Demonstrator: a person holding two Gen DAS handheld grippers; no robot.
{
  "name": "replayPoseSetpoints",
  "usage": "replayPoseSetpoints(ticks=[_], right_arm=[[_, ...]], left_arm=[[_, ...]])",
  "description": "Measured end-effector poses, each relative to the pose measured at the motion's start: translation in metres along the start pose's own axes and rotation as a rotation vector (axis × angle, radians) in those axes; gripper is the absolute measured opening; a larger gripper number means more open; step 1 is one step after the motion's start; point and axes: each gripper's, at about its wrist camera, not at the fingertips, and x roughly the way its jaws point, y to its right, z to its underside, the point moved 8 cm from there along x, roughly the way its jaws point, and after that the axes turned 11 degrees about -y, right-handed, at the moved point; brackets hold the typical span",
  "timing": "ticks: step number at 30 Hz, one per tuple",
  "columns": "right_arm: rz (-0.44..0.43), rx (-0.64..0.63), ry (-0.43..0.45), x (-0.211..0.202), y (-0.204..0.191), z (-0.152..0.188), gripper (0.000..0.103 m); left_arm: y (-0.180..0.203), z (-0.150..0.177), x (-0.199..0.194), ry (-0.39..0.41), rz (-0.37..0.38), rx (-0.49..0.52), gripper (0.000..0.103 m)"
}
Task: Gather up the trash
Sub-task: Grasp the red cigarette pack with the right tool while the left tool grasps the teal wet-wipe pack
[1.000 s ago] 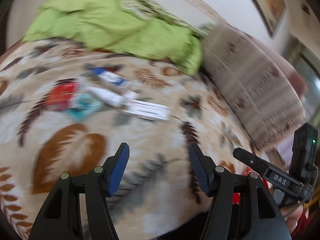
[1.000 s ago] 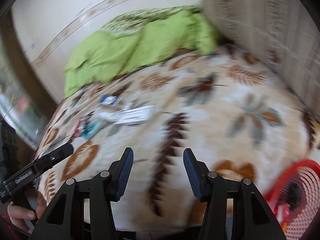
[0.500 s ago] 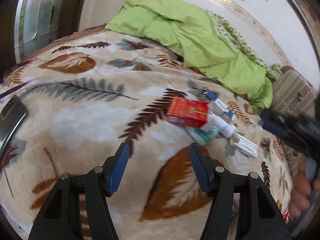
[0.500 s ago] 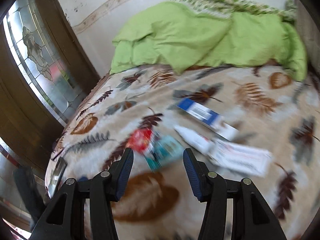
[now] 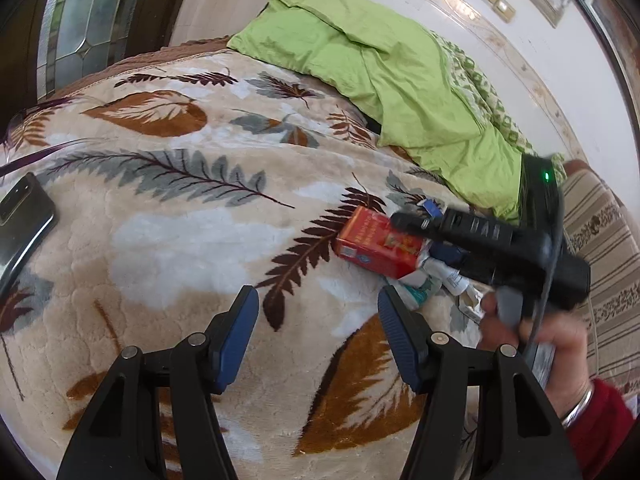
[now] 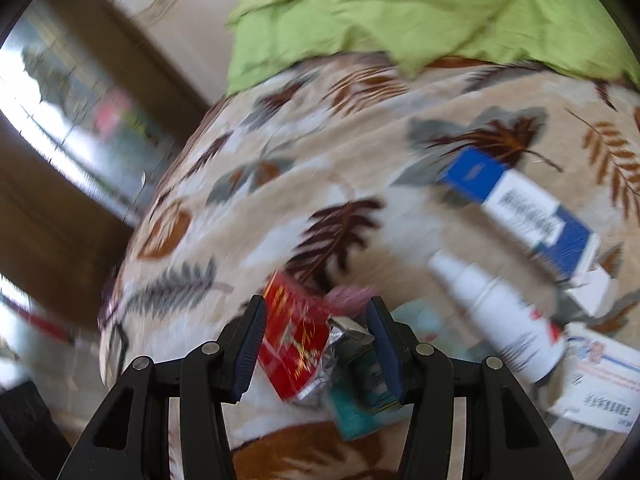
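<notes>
Here, the left gripper (image 5: 318,330) is hanging over the leaf-patterned blanket (image 5: 168,240) at the bottom centre of its own view, its blue-padded jaws standing wide apart with nothing between them. The trash is lying in a small heap right of centre in that frame: a red carton (image 5: 376,242) with torn foil at one end, and crumpled pieces just beside it, partly hidden by the black body of the right gripper (image 5: 472,236), which is reaching in from the right edge with the person's hand (image 5: 532,332) wrapped around its handle. A dark phone (image 5: 22,220) is lying flat at the left edge, well apart from the heap. A green sheet (image 5: 380,68) is bunched across the upper middle, and a striped cushion (image 5: 600,240) is showing at the right.

In the blurred right wrist view, the right gripper (image 6: 316,344) is sitting low at the bottom centre with its jaws open on either side of the red carton (image 6: 292,344) and its foil end; whether the pads are touching the carton cannot be told. A teal packet (image 6: 360,404) is lying just below the carton, partly behind the right finger. To the right, a white bottle (image 6: 496,316) is lying on its side, a blue and white box (image 6: 524,208) is resting above it, and a white printed box (image 6: 600,380) is sitting at the lower right edge.
</notes>
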Motion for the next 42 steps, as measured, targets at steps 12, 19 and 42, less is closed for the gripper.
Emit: replayPoseSetpoints(ticks=[12, 19, 42], right_arm=[[0.059, -0.101, 0.086, -0.039, -0.034, 0.048, 0.018], [0.051, 0.042, 0.135, -0.105, 0.008, 0.095, 0.018], [0.033, 0.421, 0.095, -0.144, 0.127, 0.171, 0.02]], left_arm=[[0.007, 0.003, -0.013, 0.012, -0.006, 0.02, 0.061], [0.031, 0.012, -0.003, -0.04, 0.016, 0.105, 0.061], [0.118, -0.009, 0.145, -0.222, -0.094, 0.524, 0.069]])
